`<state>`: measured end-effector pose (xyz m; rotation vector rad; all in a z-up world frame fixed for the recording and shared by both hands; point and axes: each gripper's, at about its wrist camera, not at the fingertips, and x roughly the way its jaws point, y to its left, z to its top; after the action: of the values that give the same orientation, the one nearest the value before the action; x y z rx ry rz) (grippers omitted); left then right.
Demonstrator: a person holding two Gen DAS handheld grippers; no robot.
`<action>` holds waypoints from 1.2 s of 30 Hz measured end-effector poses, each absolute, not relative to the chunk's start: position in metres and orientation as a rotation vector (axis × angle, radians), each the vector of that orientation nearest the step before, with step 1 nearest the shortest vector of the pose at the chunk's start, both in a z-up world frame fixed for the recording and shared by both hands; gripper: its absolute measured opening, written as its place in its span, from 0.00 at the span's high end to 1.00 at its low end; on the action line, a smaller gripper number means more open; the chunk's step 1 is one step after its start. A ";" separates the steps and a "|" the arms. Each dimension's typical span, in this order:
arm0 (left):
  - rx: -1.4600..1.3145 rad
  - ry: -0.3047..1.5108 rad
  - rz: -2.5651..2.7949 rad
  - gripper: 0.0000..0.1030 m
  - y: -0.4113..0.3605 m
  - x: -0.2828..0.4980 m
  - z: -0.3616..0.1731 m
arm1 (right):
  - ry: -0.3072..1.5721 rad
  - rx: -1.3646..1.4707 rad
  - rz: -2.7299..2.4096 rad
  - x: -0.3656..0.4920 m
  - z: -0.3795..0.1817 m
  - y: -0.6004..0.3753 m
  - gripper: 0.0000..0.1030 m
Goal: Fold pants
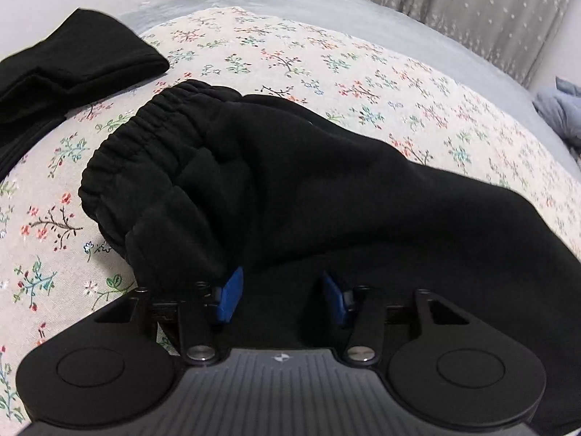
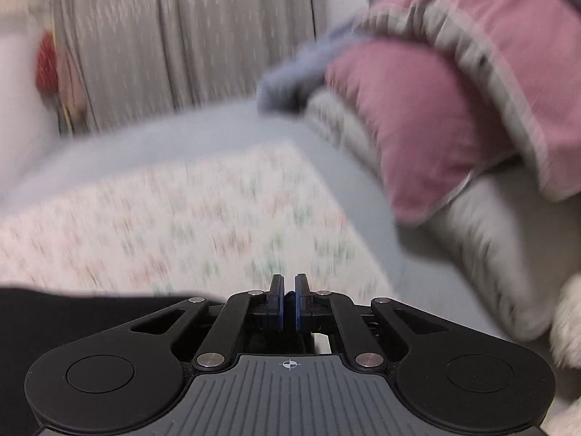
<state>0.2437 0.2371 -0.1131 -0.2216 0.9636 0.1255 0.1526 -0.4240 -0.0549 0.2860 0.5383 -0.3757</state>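
Black pants [image 1: 290, 189] fill mid-frame on the floral bed [image 1: 363, 72]; left gripper [image 1: 281, 296] stands apart over them, right gripper [image 2: 289, 299] pinches black cloth.

The black fleece pants [image 1: 290, 189] are running off the left wrist view's right edge. Motion blur is smearing the floral bedsheet [image 2: 189, 225] and pink pillows [image 2: 417, 120]; a red object [image 2: 46, 65] is staying unreadable.
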 end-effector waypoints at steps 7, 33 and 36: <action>-0.157 0.973 0.119 0.47 0.224 0.244 -0.112 | 0.862 0.073 -0.455 0.179 -0.113 -0.419 0.96; -0.294 0.964 0.042 0.38 0.249 0.223 -0.106 | 0.617 -0.531 0.580 0.190 -0.101 -0.070 0.70; -0.287 0.944 0.031 0.38 0.252 0.216 -0.101 | 0.622 -0.555 0.560 0.196 -0.106 -0.059 0.84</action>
<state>0.2162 0.2521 -0.1008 -0.2872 0.9442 0.0312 0.1955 -0.0595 -0.1065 -0.5549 0.6221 0.5599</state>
